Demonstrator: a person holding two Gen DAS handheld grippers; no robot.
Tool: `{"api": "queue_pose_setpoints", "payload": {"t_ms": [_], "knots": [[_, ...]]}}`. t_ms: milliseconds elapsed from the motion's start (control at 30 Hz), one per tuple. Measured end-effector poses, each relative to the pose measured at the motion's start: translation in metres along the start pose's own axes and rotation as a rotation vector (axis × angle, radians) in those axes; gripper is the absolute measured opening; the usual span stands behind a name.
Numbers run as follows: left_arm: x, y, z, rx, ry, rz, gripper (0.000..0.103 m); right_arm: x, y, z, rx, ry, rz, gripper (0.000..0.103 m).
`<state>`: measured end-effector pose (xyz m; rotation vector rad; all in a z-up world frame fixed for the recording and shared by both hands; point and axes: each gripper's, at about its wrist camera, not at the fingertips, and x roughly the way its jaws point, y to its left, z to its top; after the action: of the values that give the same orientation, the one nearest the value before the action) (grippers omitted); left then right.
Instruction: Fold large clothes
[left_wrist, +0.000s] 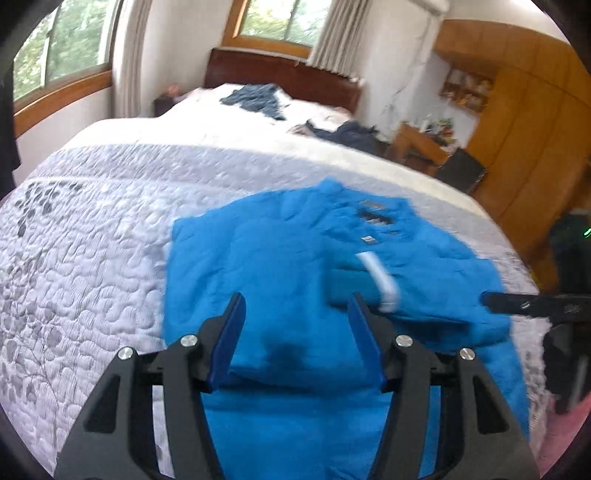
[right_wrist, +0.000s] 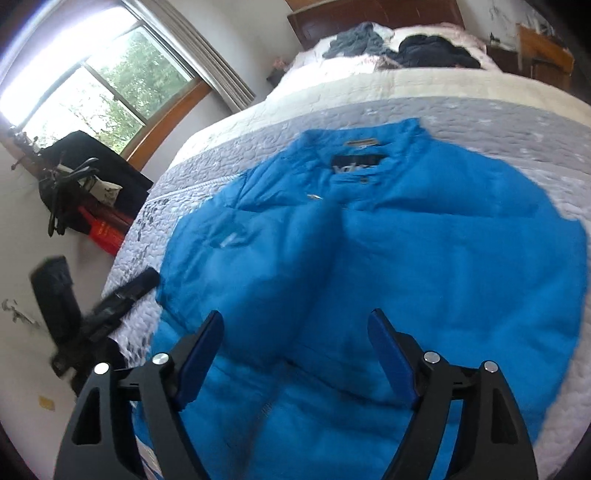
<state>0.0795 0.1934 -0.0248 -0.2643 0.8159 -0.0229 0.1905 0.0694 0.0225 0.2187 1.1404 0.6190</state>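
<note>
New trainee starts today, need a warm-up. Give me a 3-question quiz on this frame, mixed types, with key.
1. True or false: the left claw is shut on the blue jacket.
2. Multiple choice: where does the blue jacket lie? A) on the floor B) spread on the quilted bedspread C) hung on the wooden wardrobe
3. Fill in: in the right wrist view, the right claw hangs over the jacket with its jaws ____.

Key: 1 false, both its jaws stand apart with nothing between them; 2 B; 3 open.
</note>
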Motion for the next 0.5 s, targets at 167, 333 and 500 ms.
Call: {"api": "queue_pose_setpoints", "payload": {"t_ms": [167, 333, 500], "knots": [[0.027, 0.015, -0.005, -0.023, 0.047, -0.001, 0.056, 0.049, 0.005, 0.017, 0.067, 0.093, 0.013, 0.076], [0.016, 0.014, 0.000, -0.043, 0.031, -0.020, 0.054, 0.065, 0.008, 0.016, 0.054, 0.120, 0.009, 0.028], [0.000, 0.003, 0.010, -0.035, -0.013, -0.078, 0.055, 0.025, 0.005, 0.019, 0.035, 0.048, 0.025, 0.021]]}}
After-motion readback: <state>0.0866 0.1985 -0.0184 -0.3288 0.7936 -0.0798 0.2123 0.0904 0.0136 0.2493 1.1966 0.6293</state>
